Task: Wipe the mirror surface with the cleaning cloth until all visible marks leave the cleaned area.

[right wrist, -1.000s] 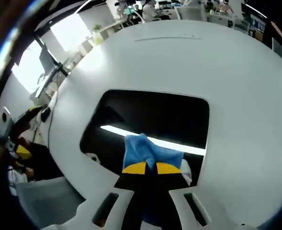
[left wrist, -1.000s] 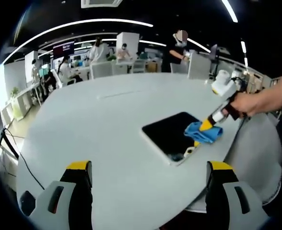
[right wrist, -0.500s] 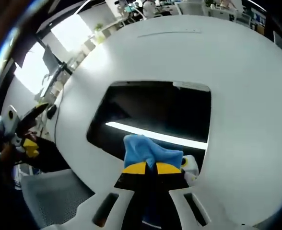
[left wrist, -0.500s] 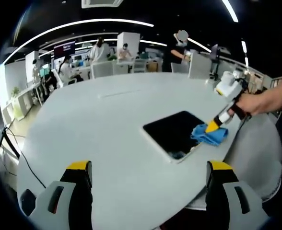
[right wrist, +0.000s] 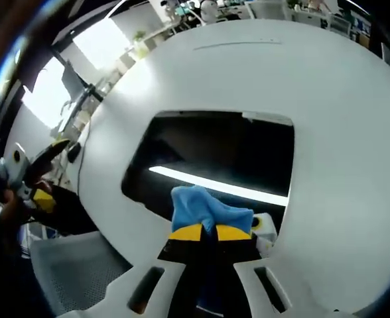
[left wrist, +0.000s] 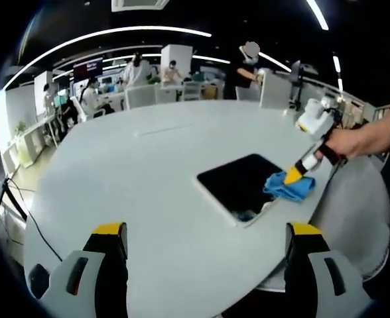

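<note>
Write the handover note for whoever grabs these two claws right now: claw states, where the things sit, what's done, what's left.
Right claw: shut on the blue cleaning cloth, pressing it on the mirror at the near edge, by the corner closest to that claw.
Left claw: open, holding nothing, held over the near side of the white table, away from the mirror.
Mirror: lies flat on the table near its edge, reflecting a ceiling light strip.
Done: wiping is under way at that corner.
Left: the frames are too coarse to show marks, so check the whole glass and wipe the rest.

Open office around a white table [left wrist: 148,172]

Ceiling light strips [left wrist: 115,33] are glowing overhead; people [left wrist: 138,66] are standing among desks [left wrist: 115,99], with what may be a bright window [right wrist: 99,43] shining.
</note>
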Motion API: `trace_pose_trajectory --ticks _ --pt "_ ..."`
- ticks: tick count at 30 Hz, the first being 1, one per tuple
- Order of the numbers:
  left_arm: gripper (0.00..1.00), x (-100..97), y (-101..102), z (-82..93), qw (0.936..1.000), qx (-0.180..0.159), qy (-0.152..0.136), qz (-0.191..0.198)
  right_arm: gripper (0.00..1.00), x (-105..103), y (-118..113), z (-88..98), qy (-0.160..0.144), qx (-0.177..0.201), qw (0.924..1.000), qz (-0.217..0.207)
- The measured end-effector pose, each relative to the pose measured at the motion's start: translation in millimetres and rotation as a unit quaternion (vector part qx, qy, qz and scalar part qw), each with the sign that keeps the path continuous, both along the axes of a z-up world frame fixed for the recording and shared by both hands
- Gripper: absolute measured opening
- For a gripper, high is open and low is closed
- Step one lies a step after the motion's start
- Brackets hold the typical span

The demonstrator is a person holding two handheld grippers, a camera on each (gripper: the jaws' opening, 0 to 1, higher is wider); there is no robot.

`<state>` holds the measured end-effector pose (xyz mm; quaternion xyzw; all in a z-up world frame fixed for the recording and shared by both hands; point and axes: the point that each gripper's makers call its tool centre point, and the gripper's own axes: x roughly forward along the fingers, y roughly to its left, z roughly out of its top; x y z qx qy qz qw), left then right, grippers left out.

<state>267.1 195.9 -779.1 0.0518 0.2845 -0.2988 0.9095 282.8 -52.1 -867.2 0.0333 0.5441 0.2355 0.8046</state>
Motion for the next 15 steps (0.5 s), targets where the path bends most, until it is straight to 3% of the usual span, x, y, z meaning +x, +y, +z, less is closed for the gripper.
trace_pose_trajectory --ticks 15 --pt "1.00 -0.7 -0.4 -0.8 1.0000 -0.004 0.000 0.003 0.00 -1.6 -9.8 0.8 0.003 0.002 1.0000 -0.009"
